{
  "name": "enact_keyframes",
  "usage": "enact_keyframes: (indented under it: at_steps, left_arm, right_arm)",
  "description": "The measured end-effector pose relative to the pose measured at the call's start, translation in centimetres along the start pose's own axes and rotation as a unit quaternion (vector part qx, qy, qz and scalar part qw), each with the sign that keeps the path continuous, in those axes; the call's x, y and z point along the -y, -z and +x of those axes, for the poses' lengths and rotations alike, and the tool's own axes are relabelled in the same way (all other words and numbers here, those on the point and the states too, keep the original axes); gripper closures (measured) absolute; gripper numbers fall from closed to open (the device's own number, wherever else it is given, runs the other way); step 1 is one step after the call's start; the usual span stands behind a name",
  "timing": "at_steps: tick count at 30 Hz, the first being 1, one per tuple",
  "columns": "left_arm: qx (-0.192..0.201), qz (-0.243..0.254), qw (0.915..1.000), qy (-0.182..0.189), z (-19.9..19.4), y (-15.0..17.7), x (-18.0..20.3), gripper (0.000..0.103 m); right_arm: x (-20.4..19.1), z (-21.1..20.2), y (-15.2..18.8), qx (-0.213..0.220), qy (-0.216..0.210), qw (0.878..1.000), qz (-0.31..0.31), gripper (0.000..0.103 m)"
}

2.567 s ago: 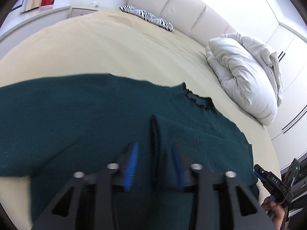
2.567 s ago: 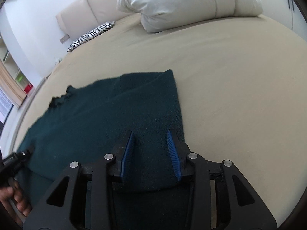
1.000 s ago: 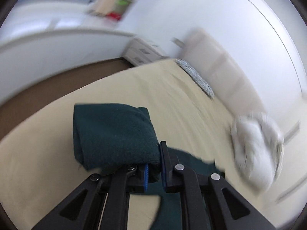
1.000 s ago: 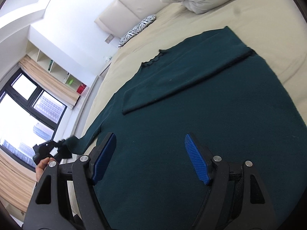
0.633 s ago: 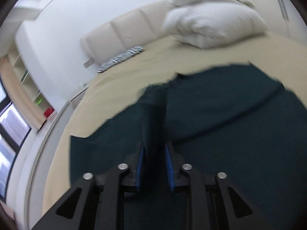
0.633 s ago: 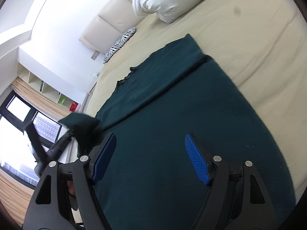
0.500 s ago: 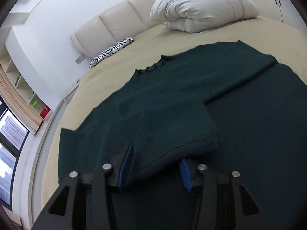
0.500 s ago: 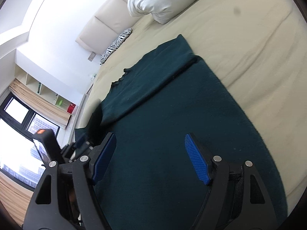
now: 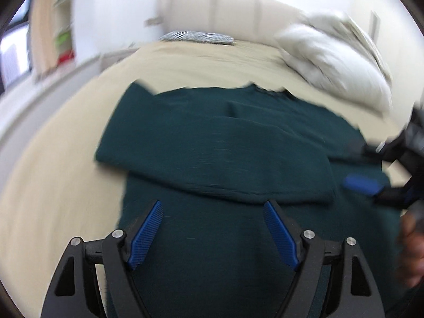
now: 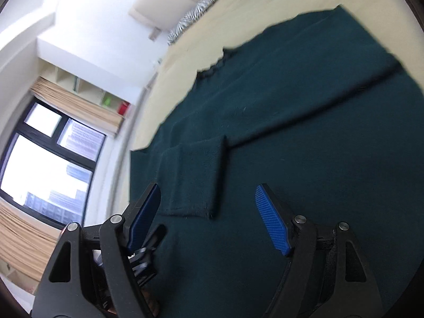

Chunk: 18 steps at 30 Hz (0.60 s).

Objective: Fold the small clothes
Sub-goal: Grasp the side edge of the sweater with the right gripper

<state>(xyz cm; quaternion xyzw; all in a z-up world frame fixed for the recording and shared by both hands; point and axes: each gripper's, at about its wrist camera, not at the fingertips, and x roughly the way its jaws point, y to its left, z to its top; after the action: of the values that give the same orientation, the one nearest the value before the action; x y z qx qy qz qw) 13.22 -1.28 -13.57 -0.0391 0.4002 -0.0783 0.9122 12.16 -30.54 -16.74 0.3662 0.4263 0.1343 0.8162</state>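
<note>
left gripper [image 9: 213, 234]: jaws were opening, nothing between the blue pads, just hanging over the lower body of the sweater.
sweater [image 9: 238, 159]: dark teal knit, lay spread flat on the beige bed [image 9: 58, 185], neckline toward the headboard, hem toward the grippers.
folded sleeve [image 9: 220, 161]: lay across the chest, long axis running side to side, its cuff edge just ahead of the left gripper's pads. So imo the left one was the nearer tool for it.
right gripper [image 10: 208, 218]: spread wide, holding nothing, over the sweater body, cuff just ahead of its left pad.
left wrist view: pretty blurry, but it caught the right gripper at the far right edge, plus the white duvet [image 9: 336, 61].
right wrist view: sharper, showed the other sleeve folded in as a diagonal band, and the window [image 10: 45, 164].
</note>
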Motion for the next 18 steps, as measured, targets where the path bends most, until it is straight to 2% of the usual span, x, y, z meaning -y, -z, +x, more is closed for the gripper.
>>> enact_keyframes:
  at_steps: [1, 3, 4, 7, 9, 10, 11, 12, 14, 18]
  left_arm:
    - [-0.001, -0.018, 0.9998, 0.001, 0.0, 0.0, -0.9, 0.024]
    - [-0.004, -0.041, 0.9991, 0.012, 0.0, 0.4, -2.6, 0.025]
    - [-0.005, -0.048, 0.9986, 0.02, 0.0, 0.6, -3.0, 0.028]
    - [-0.003, -0.06, 0.9976, 0.036, -0.1, 1.2, -3.6, 0.028]
    - [0.0, -0.058, 0.9977, 0.036, -0.3, 1.3, -3.5, 0.028]
    - [0.002, -0.059, 0.9976, 0.037, -0.4, 1.3, -3.5, 0.028]
    - [0.004, -0.061, 0.9973, 0.04, -0.6, 1.4, -3.7, 0.028]
    - [0.005, -0.067, 0.9967, 0.045, -0.6, 1.2, -3.8, 0.028]
    - [0.006, -0.083, 0.995, 0.055, -1.0, 1.1, -4.4, 0.031]
    - [0.02, -0.111, 0.9916, 0.063, -2.0, 0.1, -5.7, 0.032]
  right_arm:
    - [-0.3, 1.7, -0.3, -0.019, -0.002, 1.0, 0.0, 0.031]
    - [-0.5, 4.4, -0.7, -0.04, 0.038, 0.998, -0.002, 0.038]
    - [-0.8, 4.9, -0.7, -0.036, 0.049, 0.998, -0.01, 0.04]
    - [-2.0, 5.7, -1.2, -0.028, 0.067, 0.997, -0.038, 0.045]
    - [-2.8, 5.9, -1.3, -0.033, 0.084, 0.994, -0.058, 0.073]
    - [-3.2, 6.0, -1.3, -0.036, 0.095, 0.992, -0.073, 0.079]
    - [-3.5, 6.0, -1.4, -0.035, 0.103, 0.99, -0.084, 0.092]
    - [-3.9, 5.7, -1.4, -0.034, 0.105, 0.989, -0.095, 0.096]
    - [-5.7, 4.7, -1.7, -0.021, 0.111, 0.985, -0.129, 0.096]
    - [-10.4, 2.4, -2.2, 0.019, 0.119, 0.967, -0.223, 0.097]
